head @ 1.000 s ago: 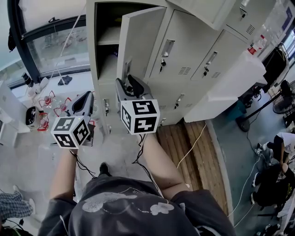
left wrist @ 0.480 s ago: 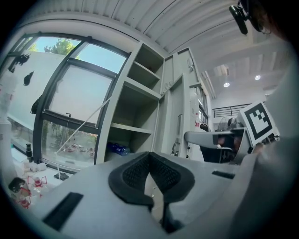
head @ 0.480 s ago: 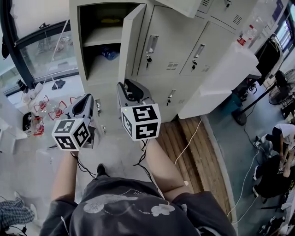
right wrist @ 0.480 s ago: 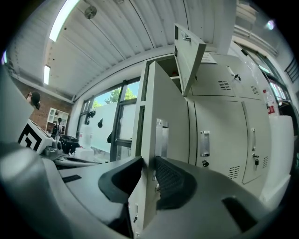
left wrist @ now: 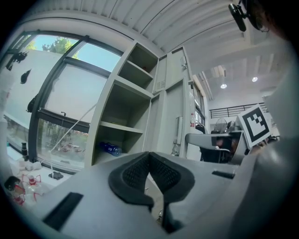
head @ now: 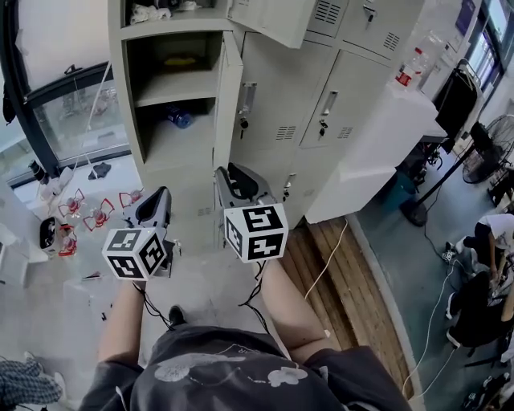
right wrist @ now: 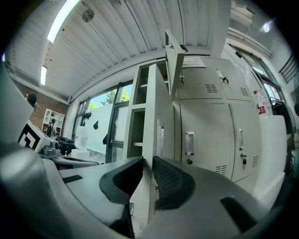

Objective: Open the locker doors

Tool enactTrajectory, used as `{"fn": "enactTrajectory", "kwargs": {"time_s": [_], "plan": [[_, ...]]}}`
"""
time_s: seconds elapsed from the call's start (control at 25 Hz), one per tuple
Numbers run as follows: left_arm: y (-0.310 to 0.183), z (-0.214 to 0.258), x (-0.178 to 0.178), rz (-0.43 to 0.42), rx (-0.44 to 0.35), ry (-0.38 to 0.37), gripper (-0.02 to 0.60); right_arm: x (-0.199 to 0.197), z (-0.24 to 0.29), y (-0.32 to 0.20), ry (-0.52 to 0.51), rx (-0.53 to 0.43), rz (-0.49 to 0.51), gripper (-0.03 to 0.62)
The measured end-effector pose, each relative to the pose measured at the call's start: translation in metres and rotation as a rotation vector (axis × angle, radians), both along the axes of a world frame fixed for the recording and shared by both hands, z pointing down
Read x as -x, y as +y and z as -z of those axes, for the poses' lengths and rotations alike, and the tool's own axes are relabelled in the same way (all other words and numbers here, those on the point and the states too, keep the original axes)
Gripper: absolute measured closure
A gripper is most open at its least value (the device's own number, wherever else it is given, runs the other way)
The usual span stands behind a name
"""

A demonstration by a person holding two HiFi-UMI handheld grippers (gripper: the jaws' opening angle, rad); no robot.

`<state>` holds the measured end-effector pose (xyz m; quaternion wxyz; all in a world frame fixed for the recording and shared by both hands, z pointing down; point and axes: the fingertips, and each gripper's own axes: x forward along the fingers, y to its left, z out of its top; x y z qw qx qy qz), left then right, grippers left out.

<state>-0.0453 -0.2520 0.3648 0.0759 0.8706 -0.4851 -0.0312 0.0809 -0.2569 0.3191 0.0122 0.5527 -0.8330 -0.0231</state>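
Observation:
The grey lockers [head: 277,96] stand ahead. The middle-left door [head: 228,104] is swung wide and shows edge-on, baring shelves [head: 173,96] with a blue bottle [head: 180,119]. A top door [head: 273,16] hangs open too. My right gripper [head: 234,172] is at that middle door's lower edge. In the right gripper view the door edge [right wrist: 152,116] runs down through the narrow gap of the right gripper [right wrist: 148,163]. Its jaws are closing, and I see no pad pressing on the door. My left gripper [head: 157,197] hangs left of it, the left gripper [left wrist: 150,158] shut on nothing.
The doors [head: 341,96] to the right are closed, with handles and keys. A white counter [head: 385,144] with a red-capped bottle [head: 408,68] juts out at right. Wooden boards [head: 345,273] and a cable lie below it. Small red-and-white items [head: 88,213] sit by the window at left. A person [head: 482,273] is far right.
The middle-left door has swung from half open to edge-on. Both grippers now sit lower against the lockers, and the open top row has come into view.

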Motion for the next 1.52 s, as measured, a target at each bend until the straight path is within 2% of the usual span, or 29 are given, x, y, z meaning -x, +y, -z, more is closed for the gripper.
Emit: {"fn": "enactTrajectory", "kwargs": {"time_s": [0.52, 1.16, 1.36, 1.52], "plan": [[0.016, 0.000, -0.026, -0.015, 0.001, 0.006, 0.574, -0.041, 0.001, 0.002, -0.029, -0.014, -0.042, 0.507], [0.034, 0.003, -0.017, 0.047, 0.016, 0.006, 0.574, -0.063, 0.003, 0.008, -0.036, -0.044, -0.080, 0.505], [0.038, -0.003, -0.022, 0.022, 0.024, -0.007, 0.574, -0.069, -0.003, 0.016, -0.047, -0.040, -0.090, 0.423], [0.047, -0.011, -0.024, -0.004, 0.033, -0.004, 0.572, -0.071, -0.010, 0.028, -0.037, -0.035, -0.104, 0.388]]}}
